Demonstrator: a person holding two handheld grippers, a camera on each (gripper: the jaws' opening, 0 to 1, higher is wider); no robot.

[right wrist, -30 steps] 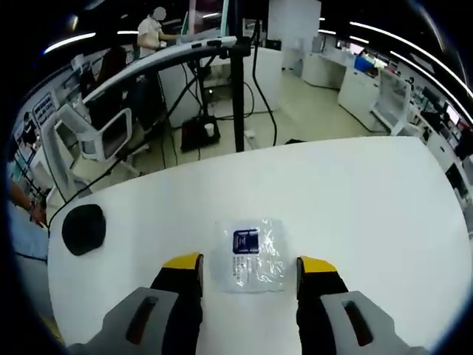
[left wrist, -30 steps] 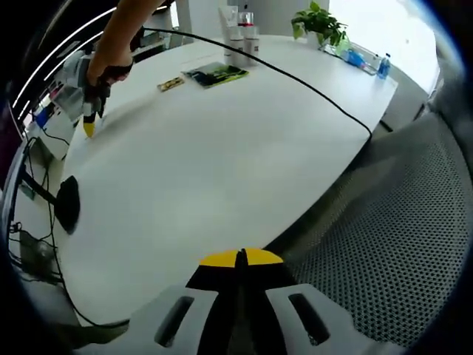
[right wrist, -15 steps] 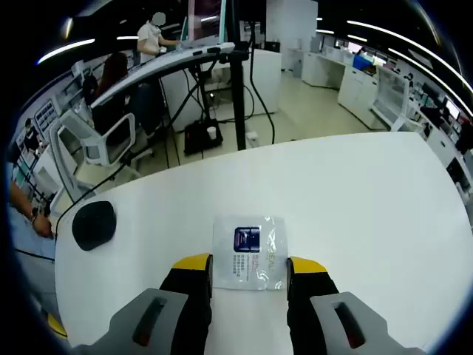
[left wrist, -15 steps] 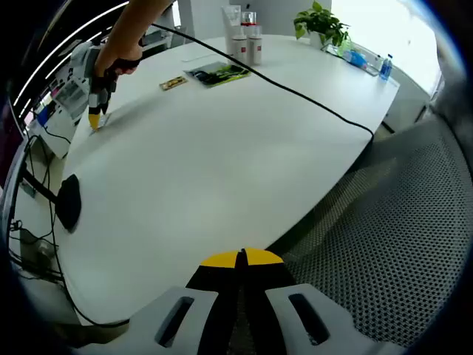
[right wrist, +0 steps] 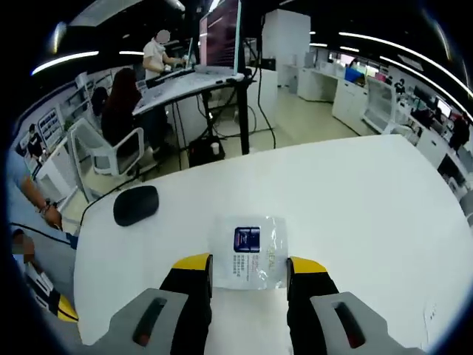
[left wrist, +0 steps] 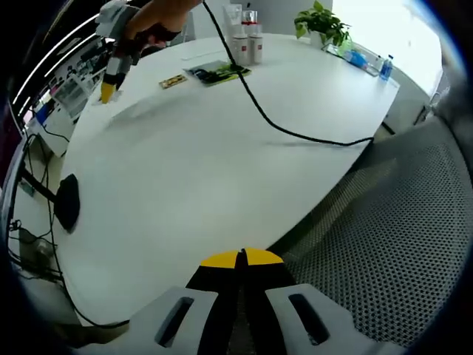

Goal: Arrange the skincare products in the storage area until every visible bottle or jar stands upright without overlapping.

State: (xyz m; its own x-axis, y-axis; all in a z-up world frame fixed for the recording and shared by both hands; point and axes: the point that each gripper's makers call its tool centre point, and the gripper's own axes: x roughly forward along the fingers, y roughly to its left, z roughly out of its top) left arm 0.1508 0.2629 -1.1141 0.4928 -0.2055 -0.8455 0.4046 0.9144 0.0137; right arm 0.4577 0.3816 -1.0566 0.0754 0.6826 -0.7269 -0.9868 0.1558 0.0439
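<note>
Nearest to me in the left gripper view, my left tongs (left wrist: 241, 257) are sitting pressed together with nothing between the yellow tips, hanging over the near edge of the white desk (left wrist: 222, 170), with a grey mesh chair (left wrist: 399, 244) just to their right. A black pad (left wrist: 67, 201) is lying at the desk's left edge. A black cable (left wrist: 295, 133) is snaking across the middle of the desk and rising to the far left, where my hand (left wrist: 151, 22) is gripping the right tongs (left wrist: 108, 92), their yellow tips pointing down above the desk. Beyond them a small flat pack (left wrist: 171, 82) and a green-printed sheet (left wrist: 216, 72) are lying side by side, and at the far edge the skincare bottles (left wrist: 244, 38) are standing upright in a tight cluster. A potted plant (left wrist: 319, 22) and blue bottles (left wrist: 373, 62) are sitting at the far right.

Seen from the right gripper view, my right tongs (right wrist: 250, 265) are closing narrowly on a clear sachet (right wrist: 248, 250) with a dark blue label, its lower edge caught between the tips. I cannot tell whether it is touching the desk. A black mouse-shaped pad (right wrist: 136, 204) is lying far left on the desk, and past the far edge people are working at other desks (right wrist: 192, 78).
</note>
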